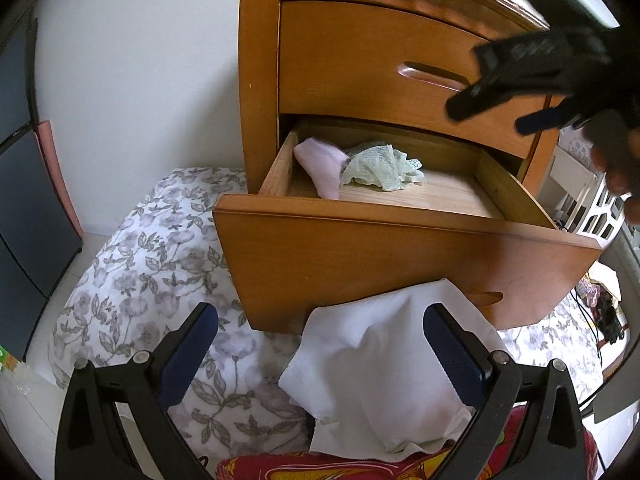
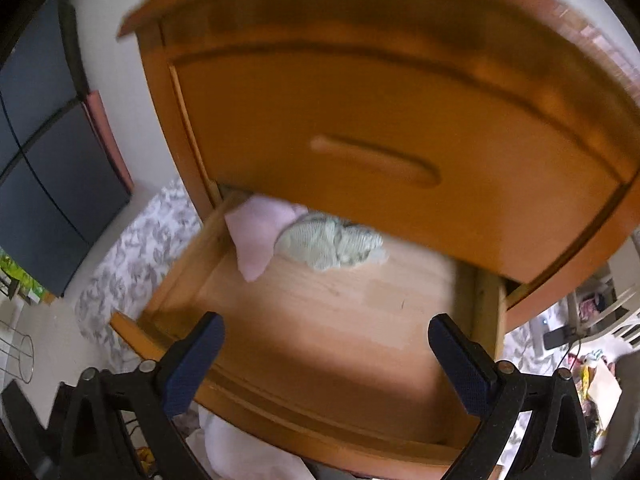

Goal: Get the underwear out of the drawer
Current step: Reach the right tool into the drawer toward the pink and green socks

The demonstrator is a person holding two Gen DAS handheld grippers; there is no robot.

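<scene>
- The wooden nightstand [image 1: 360, 60] stands against a white wall, its lower drawer [image 1: 400, 256] pulled out and its upper drawer [image 1: 380, 52] closed.
- Inside the open drawer, toward the back left corner, lies a pink garment [image 1: 322, 164]; touching it at its 3 o'clock side is a pale green lace piece of underwear [image 1: 380, 168]. The rest of the drawer's bottom is bare wood.
- In the right wrist view the same pair appears at about 11 o'clock from the gripper: pink garment [image 2: 260, 236] and green lace underwear [image 2: 332, 246], partly under the upper drawer's front edge. That view is blurred.
- The right gripper [image 2: 326, 356] hovers over the drawer's front part with its jaws spread wide and nothing between them; the drawer floor shows in the gap.
- In the left wrist view the right gripper [image 1: 532, 92] sits at 2 o'clock, in front of the upper drawer, dark and blurred.
- The left gripper [image 1: 320, 352] is low in front of the drawer face, jaws wide apart; a white cloth [image 1: 380, 372] lies below the gap between its fingers, not pinched.
- A floral-print bedcover [image 1: 152, 288] lies at 9 o'clock from the drawer.
</scene>
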